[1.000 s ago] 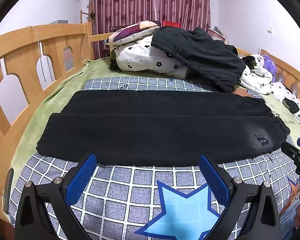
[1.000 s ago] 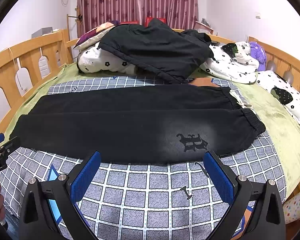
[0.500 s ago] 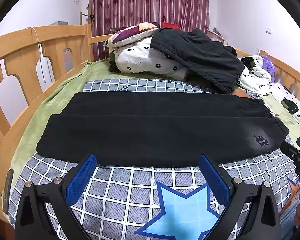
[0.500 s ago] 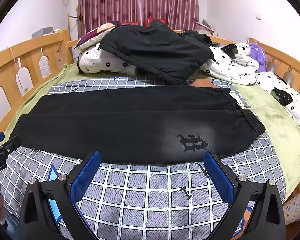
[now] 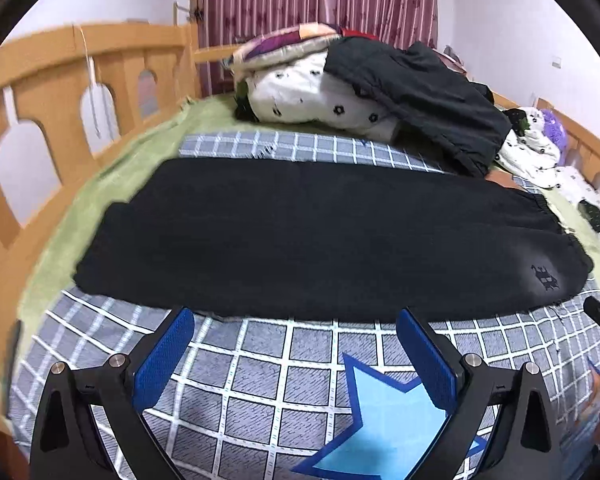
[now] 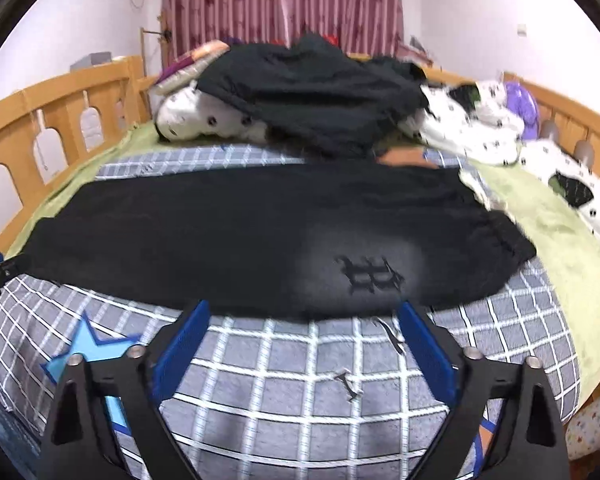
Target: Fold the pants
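Left gripper point(image 5: 296, 324) and right gripper point(image 6: 301, 316) gaped wide, gripping nothing, at the bottom of each frame.
The black pants point(image 5: 300, 240) lay flat across mid-frame on the checked blanket point(image 5: 268, 364), near edge just above the blue fingertips point(image 6: 194, 322).

Pants point(image 5: 300, 240) lie flat across the blanket point(image 5: 284, 364) on the bed, legs side by side, waistband to the right, cuffs to the left. Left claw point(image 5: 296, 356) and right claw point(image 6: 300, 344): both just before the pants' near edge, left one toward the cuffs, right one toward the waistband. Behind the pants: pile of bedding point(image 5: 311, 92) with a jacket point(image 5: 419, 92) on top. Bed rail point(image 5: 80, 76) along the left; pillow point(image 6: 579, 196) far right.
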`<state>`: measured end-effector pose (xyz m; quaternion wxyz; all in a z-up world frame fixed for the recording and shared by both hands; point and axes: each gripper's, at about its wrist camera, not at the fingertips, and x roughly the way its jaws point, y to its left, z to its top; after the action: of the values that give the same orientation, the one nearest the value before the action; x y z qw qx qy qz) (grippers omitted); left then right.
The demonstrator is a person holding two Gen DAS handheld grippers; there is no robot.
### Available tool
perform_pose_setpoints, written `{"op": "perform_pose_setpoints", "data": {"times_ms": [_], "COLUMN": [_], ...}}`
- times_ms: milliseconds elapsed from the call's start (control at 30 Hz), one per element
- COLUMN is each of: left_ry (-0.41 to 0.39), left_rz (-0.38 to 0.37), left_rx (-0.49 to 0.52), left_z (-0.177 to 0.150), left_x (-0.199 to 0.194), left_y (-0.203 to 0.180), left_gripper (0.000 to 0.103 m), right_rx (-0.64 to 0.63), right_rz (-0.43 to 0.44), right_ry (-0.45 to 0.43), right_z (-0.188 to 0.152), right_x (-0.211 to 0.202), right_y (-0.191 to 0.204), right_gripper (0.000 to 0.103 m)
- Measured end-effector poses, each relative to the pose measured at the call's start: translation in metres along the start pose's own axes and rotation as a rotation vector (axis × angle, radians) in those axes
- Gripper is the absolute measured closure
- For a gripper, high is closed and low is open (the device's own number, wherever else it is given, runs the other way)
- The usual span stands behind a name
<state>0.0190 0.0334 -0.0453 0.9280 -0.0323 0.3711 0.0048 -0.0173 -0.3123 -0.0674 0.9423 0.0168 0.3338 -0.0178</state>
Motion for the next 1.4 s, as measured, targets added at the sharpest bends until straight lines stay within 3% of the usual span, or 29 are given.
{"op": "perform_pose_setpoints", "data": {"times_ms": [100, 167, 233, 333, 433, 500, 567, 733, 800, 933, 1000, 1033, 1067, 1100, 1167, 1267, 1333, 1400], "left_ry": [0.025, 0.070, 0.121, 0.126, 0.153, 0.175, 0.168, 0.115, 0.095, 0.087, 0.088, 0.087, 0.085, 0.085, 0.091, 0.075, 0.025, -0.006], "left_rz": [-0.054, -0.050, -0.120, -0.097, -0.085, -0.117, -0.143, -0.168, -0.156, -0.119, -0.102, -0.087, -0.071, -0.059, -0.058, -0.013, 0.011, -0.005], "left_rx": [-0.067, -0.143, -0.235, -0.329, -0.384, -0.451, -0.513, -0.537, -0.542, -0.549, -0.540, -0.536, -0.533, -0.529, -0.520, -0.450, -0.401, -0.408], "left_z": [-0.006, -0.010, -0.011, -0.017, -0.025, -0.032, -0.037, -0.032, -0.028, -0.019, -0.014, -0.012, -0.011, -0.009, -0.006, 0.006, 0.018, 0.030], "left_x": [0.021, 0.037, 0.051, 0.063, 0.076, 0.087, 0.093, 0.107, 0.114, 0.125, 0.132, 0.135, 0.135, 0.136, 0.137, 0.127, 0.111, 0.099], "left_y": [0.024, 0.040, 0.062, 0.090, 0.111, 0.124, 0.133, 0.135, 0.136, 0.135, 0.136, 0.136, 0.136, 0.138, 0.139, 0.131, 0.123, 0.124], "left_gripper": [0.003, 0.006, 0.006, 0.006, 0.006, 0.008, 0.009, 0.009, 0.020, 0.033, 0.047, 0.051, 0.062, 0.075, 0.090, 0.092, 0.092, 0.092], "right_rx": [0.081, 0.144, 0.199, 0.286, 0.355, 0.394, 0.431, 0.504, 0.532, 0.521, 0.484, 0.467, 0.462, 0.467, 0.484, 0.434, 0.376, 0.325], "right_rz": [-0.034, -0.025, 0.002, 0.006, 0.013, 0.035, 0.066, 0.125, 0.150, 0.104, 0.066, 0.043, 0.030, 0.023, 0.022, 0.002, -0.004, -0.011], "right_ry": [-0.004, -0.003, 0.020, 0.075, 0.128, 0.142, 0.138, 0.144, 0.174, 0.176, 0.166, 0.161, 0.158, 0.152, 0.130, 0.112, 0.063, 0.048], "right_z": [-0.003, -0.004, -0.010, -0.023, -0.033, -0.035, -0.034, -0.025, -0.023, -0.016, -0.009, -0.007, -0.007, -0.005, 0.000, 0.007, 0.017, 0.028], "right_x": [0.004, 0.005, 0.011, 0.029, 0.049, 0.058, 0.068, 0.100, 0.118, 0.139, 0.147, 0.150, 0.151, 0.152, 0.149, 0.136, 0.118, 0.107], "right_y": [-0.028, -0.050, -0.070, -0.100, -0.120, -0.128, -0.130, -0.127, -0.121, -0.110, -0.102, -0.100, -0.101, -0.100, -0.104, -0.101, -0.096, -0.090], "right_gripper": [0.016, 0.016, 0.016, 0.016, 0.027, 0.029, 0.030, 0.030, 0.030, 0.030, 0.042, 0.052, 0.068, 0.077, 0.088, 0.089, 0.090, 0.091]}}
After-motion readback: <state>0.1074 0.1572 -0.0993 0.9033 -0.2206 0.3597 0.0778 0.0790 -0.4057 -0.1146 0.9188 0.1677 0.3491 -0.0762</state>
